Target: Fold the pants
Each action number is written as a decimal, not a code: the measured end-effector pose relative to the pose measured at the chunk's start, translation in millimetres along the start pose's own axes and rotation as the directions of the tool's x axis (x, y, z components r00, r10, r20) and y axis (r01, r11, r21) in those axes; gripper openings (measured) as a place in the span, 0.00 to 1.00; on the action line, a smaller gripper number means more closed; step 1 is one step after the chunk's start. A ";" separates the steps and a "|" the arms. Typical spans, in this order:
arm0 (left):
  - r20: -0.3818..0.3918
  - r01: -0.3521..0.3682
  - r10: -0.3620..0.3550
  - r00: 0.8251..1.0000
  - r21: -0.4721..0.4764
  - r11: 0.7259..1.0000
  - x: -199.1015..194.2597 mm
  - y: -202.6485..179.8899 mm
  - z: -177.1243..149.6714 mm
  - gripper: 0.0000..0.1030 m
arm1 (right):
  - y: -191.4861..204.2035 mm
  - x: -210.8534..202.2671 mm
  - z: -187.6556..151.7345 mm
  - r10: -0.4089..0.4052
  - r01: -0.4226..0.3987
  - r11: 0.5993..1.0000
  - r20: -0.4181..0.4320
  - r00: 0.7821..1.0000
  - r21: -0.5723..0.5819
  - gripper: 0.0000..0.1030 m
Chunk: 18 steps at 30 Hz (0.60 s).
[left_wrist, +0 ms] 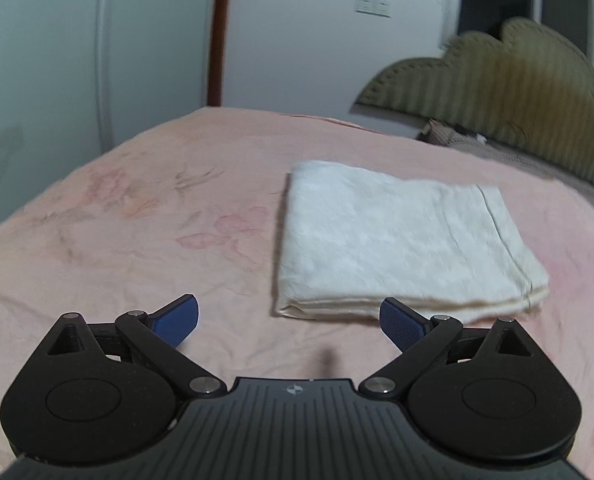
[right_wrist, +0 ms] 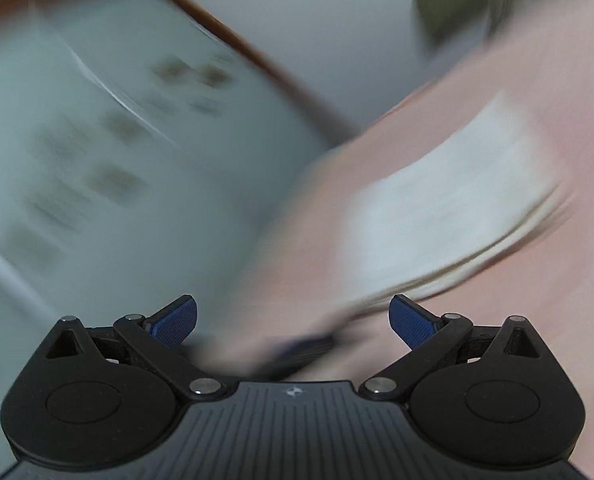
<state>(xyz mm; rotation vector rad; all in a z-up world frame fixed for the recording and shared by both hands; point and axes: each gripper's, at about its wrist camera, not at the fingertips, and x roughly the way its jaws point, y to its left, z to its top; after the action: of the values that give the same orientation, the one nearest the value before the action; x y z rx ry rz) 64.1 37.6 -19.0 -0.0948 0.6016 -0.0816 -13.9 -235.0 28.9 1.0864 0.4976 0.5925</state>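
The white pants [left_wrist: 401, 240] lie folded into a neat rectangle on the pink bedsheet [left_wrist: 137, 220], right of centre in the left wrist view. My left gripper [left_wrist: 289, 320] is open and empty, just in front of the folded stack's near edge and above the sheet. In the right wrist view the picture is tilted and motion-blurred. The folded pants [right_wrist: 449, 216] show there at the right. My right gripper [right_wrist: 293, 316] is open and empty, with the pants' near edge just beyond its right finger.
A padded olive headboard [left_wrist: 497, 80] and a pillow [left_wrist: 465, 140] stand at the far right of the bed. White wardrobe doors [left_wrist: 57, 60] and a wall [left_wrist: 317, 40] lie beyond the bed's far edge. A dark blurred object [right_wrist: 301, 348] shows between the right fingers.
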 end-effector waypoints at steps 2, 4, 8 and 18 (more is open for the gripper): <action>-0.019 0.006 -0.007 1.000 -0.038 0.999 2.9 3.1 1.6 0.96 | -3.5 -2.8 2.7 -0.054 0.056 0.998 0.087 0.995 -0.023 1.00; -0.041 0.011 -0.013 0.999 -0.037 0.999 7.8 -1.3 0.3 0.96 | -12.2 -2.3 1.5 -0.224 0.242 0.967 0.185 0.957 -0.082 1.00; -0.050 0.014 -0.012 0.999 0.047 0.999 15.3 -23.7 -12.1 0.96 | -45.1 3.1 0.6 -0.480 0.510 0.857 0.240 0.843 -0.077 1.00; -0.033 -0.095 0.108 0.994 0.269 0.959 51.4 -53.9 -32.6 0.99 | -31.8 1.4 -12.0 -0.562 0.697 0.646 0.423 0.711 -0.311 1.00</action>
<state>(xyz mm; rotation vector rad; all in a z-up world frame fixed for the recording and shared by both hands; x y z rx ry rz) 85.2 -23.4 -68.5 0.2002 0.6370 -0.0650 -14.2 -237.0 -5.0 0.4651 0.4189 -0.1019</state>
